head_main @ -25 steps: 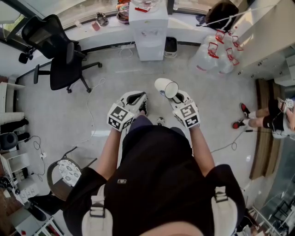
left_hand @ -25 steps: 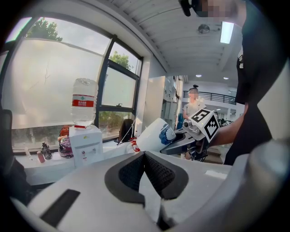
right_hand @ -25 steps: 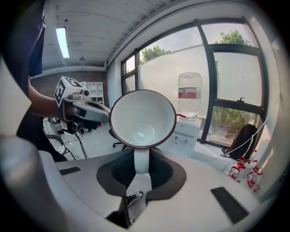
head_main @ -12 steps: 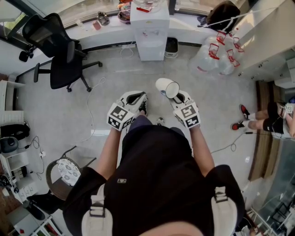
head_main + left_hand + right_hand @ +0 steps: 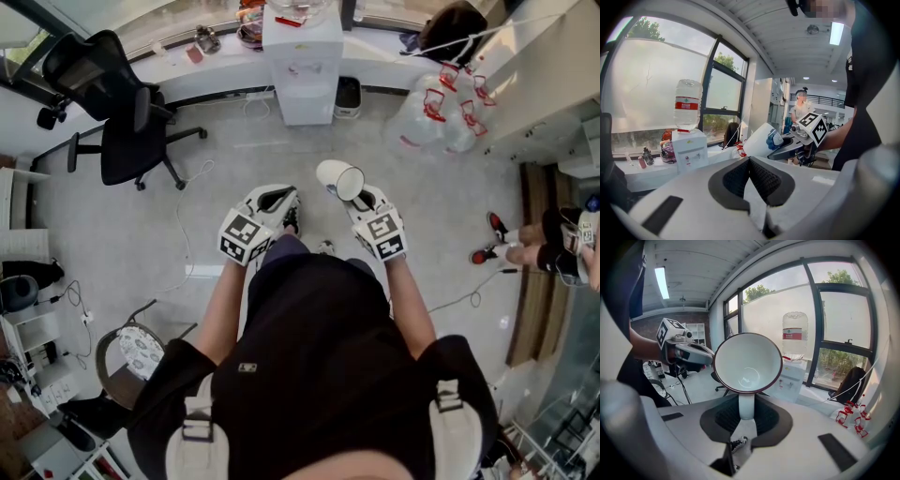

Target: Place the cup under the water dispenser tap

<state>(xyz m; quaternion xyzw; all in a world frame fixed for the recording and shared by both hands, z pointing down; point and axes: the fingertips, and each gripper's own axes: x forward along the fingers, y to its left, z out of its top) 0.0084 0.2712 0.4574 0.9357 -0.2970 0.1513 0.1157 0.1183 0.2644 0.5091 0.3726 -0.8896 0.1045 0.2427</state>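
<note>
The right gripper [image 5: 361, 199] has its jaws clamped on the handle of the white cup [image 5: 339, 178], which lies tipped with its mouth toward the person. The left gripper [image 5: 277, 199] is closed and empty. This looks like the carrying step. The water dispenser [image 5: 302, 66] stands well off at twelve o'clock, so next comes walking over and righting the cup beneath the tap.

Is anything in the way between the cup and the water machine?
No, nothing visible. Only open floor lies between the cup and the water dispenser. The office chair stands off to the left.
</note>
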